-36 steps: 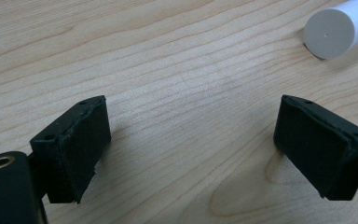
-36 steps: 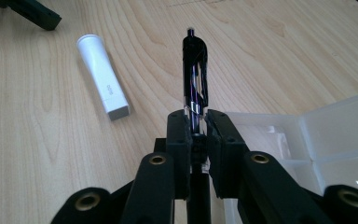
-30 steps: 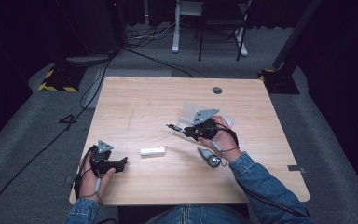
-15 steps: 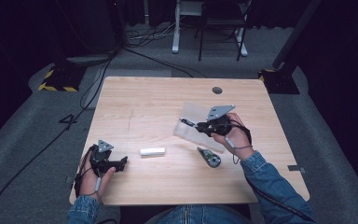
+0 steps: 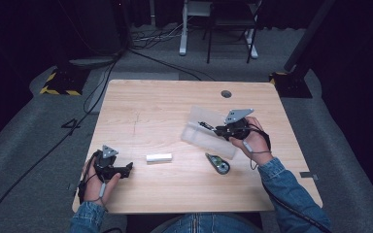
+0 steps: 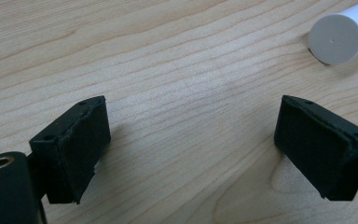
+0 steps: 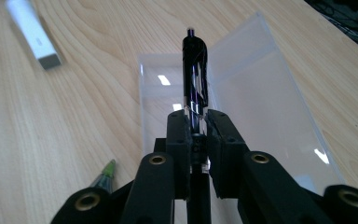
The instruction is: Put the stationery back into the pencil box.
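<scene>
Right gripper view: black pen (image 7: 195, 74) pinched above clear case (image 7: 247, 107); glossy barrel.

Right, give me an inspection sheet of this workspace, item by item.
Surface: light wooden table, round cable hole near the far edge.
Job's things: clear plastic case, lid open, lying flat; dark pen clamped over it; white capped tube lying at mid-table.
Clutter: green-tipped pen lying near the case.
Grippers: left gripper open, low over bare wood; right gripper shut on the pen.
Cables: loose runs on the floor left of the table.
Surroundings: grey carpet, yellow-black striped base, desk legs beyond.
</scene>
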### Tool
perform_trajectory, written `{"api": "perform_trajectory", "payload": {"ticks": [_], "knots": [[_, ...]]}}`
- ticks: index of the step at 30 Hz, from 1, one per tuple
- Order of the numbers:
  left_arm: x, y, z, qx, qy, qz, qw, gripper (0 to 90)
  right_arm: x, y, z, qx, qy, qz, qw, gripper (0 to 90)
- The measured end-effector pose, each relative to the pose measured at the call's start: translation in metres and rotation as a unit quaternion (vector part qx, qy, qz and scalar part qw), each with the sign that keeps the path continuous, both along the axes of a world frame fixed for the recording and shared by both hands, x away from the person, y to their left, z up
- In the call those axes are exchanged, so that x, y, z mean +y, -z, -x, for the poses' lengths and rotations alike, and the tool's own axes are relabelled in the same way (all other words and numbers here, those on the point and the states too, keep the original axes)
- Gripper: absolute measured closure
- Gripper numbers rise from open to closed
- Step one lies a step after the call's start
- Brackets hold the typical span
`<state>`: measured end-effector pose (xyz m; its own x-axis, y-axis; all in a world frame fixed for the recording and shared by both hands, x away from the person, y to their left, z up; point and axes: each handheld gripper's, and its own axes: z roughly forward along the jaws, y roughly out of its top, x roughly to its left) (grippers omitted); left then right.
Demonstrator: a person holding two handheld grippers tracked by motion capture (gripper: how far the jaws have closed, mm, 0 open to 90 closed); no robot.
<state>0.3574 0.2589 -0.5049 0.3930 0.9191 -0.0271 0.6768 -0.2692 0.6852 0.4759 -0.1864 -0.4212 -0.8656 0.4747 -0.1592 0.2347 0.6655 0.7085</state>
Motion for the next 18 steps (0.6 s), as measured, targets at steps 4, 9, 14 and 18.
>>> {"api": "perform_trajectory", "payload": {"ticks": [4,9,14,18], "knots": [[0.0,0.0,0.0,0.0,0.0,0.0,1.0,10.8,-0.004,0.007,-0.006,0.004,0.008,0.01,0.9999,79.7],[0.0,0.0,0.0,0.0,0.0,0.0,1.0,10.8,-0.004,0.018,-0.01,0.008,0.011,0.027,0.9995,79.7],[0.0,0.0,0.0,0.0,0.0,0.0,1.0,10.8,0.001,0.03,-0.013,0.008,0.002,0.049,0.9988,79.7],[0.0,0.0,0.0,0.0,0.0,0.0,1.0,10.8,0.003,0.036,-0.015,0.008,-0.002,0.064,0.9979,79.7]]}}
